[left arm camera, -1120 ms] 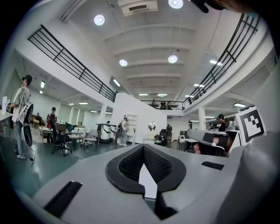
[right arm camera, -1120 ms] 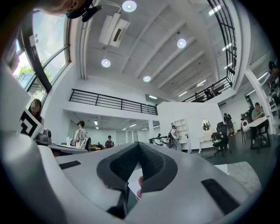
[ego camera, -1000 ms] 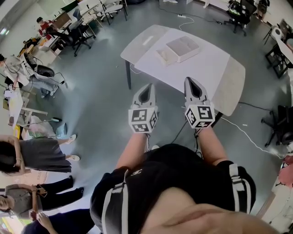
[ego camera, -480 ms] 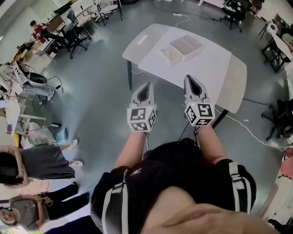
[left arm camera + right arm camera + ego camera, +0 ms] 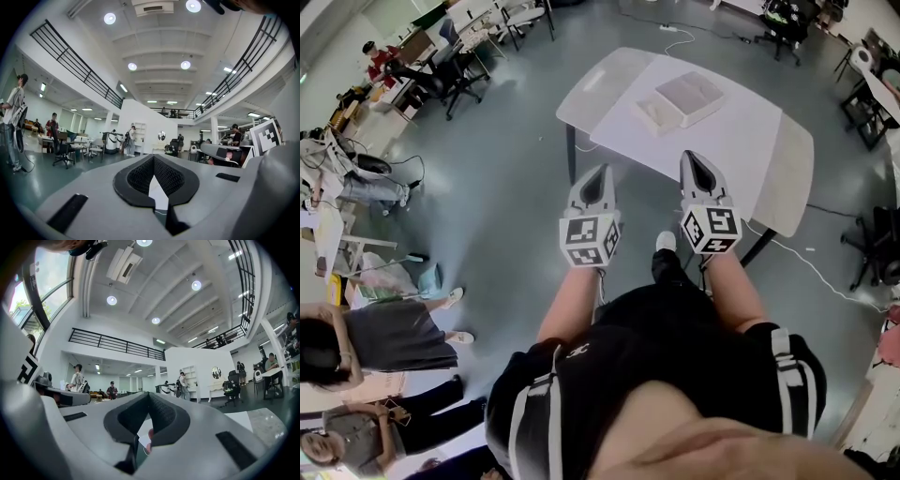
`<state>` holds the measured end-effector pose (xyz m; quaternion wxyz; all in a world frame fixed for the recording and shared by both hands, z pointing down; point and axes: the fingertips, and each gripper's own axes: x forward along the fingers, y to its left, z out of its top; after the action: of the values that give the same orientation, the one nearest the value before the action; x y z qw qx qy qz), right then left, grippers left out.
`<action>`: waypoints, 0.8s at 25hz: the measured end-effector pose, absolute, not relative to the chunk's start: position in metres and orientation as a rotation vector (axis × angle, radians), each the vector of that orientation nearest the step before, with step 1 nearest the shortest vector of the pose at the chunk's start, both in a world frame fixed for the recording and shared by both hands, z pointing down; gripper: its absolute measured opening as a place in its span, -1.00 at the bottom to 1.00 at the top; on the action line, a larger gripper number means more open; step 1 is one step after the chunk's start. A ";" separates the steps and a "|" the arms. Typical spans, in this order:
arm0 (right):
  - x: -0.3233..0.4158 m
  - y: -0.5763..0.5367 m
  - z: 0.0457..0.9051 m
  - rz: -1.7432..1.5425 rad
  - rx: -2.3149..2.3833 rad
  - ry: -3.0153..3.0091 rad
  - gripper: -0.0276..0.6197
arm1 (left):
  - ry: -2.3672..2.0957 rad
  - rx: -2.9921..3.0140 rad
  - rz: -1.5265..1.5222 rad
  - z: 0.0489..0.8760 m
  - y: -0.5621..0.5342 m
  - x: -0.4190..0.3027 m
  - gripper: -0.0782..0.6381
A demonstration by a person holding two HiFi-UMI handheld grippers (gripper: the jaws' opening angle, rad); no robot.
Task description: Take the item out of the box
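Observation:
A shallow white box (image 5: pixel 691 94) lies on the far part of a table (image 5: pixel 741 141), with a smaller pale piece (image 5: pixel 652 114) against its left side. What is inside the box cannot be made out. I hold both grippers side by side in front of my body, above the floor and short of the table's near edge. My left gripper (image 5: pixel 597 175) points at the table, jaws together and empty. My right gripper (image 5: pixel 695 160) reaches just over the table's near edge, also shut and empty. Both gripper views look up at the hall and ceiling past closed tips: left gripper (image 5: pixel 153 159), right gripper (image 5: pixel 149 395).
The table carries a white cover and stands on dark legs (image 5: pixel 571 155). A white cable (image 5: pixel 811 272) runs over the grey floor to the right. Office chairs (image 5: pixel 450 70) and desks stand at far left, with people (image 5: pixel 356 333) nearby. A dark chair (image 5: pixel 877 248) is at right.
The table has come slightly nearer and shifted right in the head view. A foot in a white shoe now shows between the grippers. Both grippers keep their pose and stay shut.

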<state>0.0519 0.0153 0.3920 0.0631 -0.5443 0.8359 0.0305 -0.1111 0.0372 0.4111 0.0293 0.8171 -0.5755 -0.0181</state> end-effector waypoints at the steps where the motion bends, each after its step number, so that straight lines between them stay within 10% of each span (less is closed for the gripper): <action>1: 0.052 0.009 0.393 0.091 -1.645 2.525 -0.88 | -1.776 2.520 -0.053 0.412 0.032 -0.111 -0.75; 20: 0.083 -0.196 0.413 0.022 -1.636 2.567 -0.88 | -1.773 2.513 0.033 0.418 -0.170 -0.070 -0.75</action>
<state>0.0828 -0.1960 0.4130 0.0487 -0.5368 0.8422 0.0074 -0.0704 -0.1701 0.4175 0.0328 0.8167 -0.5760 0.0109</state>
